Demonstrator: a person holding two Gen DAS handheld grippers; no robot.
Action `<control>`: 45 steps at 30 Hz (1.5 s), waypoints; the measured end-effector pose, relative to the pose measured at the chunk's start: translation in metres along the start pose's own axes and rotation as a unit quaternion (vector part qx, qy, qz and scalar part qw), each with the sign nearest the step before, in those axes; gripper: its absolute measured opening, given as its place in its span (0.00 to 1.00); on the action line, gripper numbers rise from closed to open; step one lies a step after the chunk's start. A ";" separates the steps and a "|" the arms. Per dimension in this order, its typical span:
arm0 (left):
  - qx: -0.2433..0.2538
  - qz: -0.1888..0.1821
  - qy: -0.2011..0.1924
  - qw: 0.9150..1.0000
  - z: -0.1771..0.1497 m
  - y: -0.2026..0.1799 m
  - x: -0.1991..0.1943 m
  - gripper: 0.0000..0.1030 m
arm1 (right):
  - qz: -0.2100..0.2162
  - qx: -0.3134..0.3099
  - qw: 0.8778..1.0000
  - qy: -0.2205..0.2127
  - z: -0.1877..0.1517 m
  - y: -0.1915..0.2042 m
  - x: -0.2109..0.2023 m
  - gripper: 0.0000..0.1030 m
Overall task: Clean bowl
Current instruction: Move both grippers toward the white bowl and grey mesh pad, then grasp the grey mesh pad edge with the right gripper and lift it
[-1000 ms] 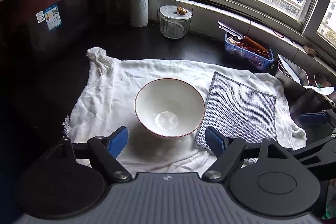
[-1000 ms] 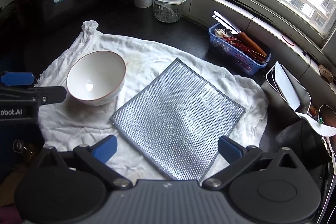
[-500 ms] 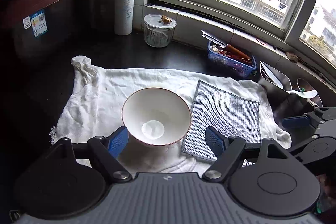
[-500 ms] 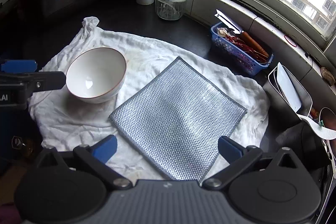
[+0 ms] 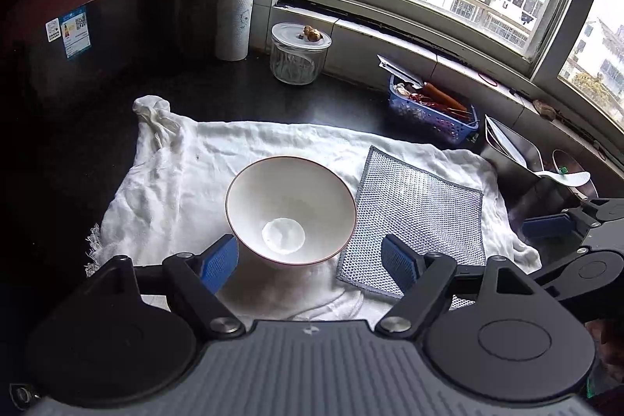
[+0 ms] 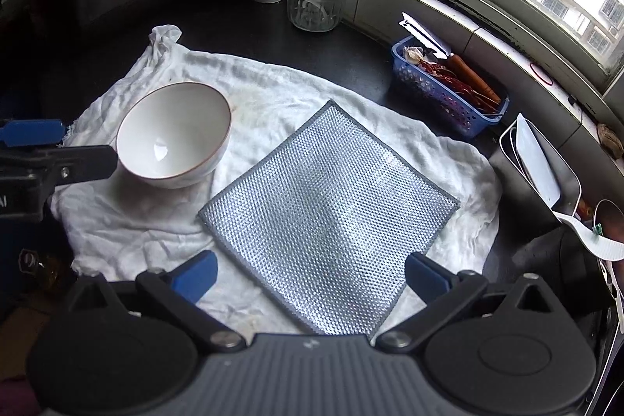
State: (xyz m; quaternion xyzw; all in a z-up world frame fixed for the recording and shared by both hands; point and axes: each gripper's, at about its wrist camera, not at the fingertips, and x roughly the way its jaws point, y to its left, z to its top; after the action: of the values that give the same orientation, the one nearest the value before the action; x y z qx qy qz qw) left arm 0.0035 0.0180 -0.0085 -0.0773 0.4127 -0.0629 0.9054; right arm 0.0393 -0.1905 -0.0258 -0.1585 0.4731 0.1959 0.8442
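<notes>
A white bowl (image 5: 290,209) with a thin red rim stands upright on a white cloth (image 5: 175,178); it also shows in the right wrist view (image 6: 173,135). A silver mesh scouring cloth (image 6: 327,209) lies flat to the bowl's right, seen also in the left wrist view (image 5: 417,217). My left gripper (image 5: 310,266) is open, its jaws on either side of the bowl's near edge, not touching it. My right gripper (image 6: 310,273) is open just above the near corner of the mesh cloth. The left gripper's fingers (image 6: 58,158) show beside the bowl.
A paper towel roll (image 5: 234,14) and a lidded glass jar (image 5: 298,53) stand at the back. A blue basket (image 6: 448,92) of utensils sits by the window sill. A metal container (image 6: 542,166) with a white spoon stands at the right. The dark counter (image 5: 241,92) surrounds the cloth.
My left gripper has moved closer to the bowl, which now sits lower between its open jaws. My right gripper has edged slightly forward over the mesh cloth. Nothing was grasped.
</notes>
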 end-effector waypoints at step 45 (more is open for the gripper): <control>0.025 -0.046 0.036 0.998 0.012 0.010 0.048 0.78 | 0.046 -0.087 0.995 -0.021 0.008 -0.033 0.111 0.85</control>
State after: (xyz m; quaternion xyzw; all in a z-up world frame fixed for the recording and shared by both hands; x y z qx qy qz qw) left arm 0.0446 0.0202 -0.0381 -0.0715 0.4393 -0.1170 0.8878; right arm 0.1137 -0.1953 -0.1141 -0.2051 0.4430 0.2783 0.8272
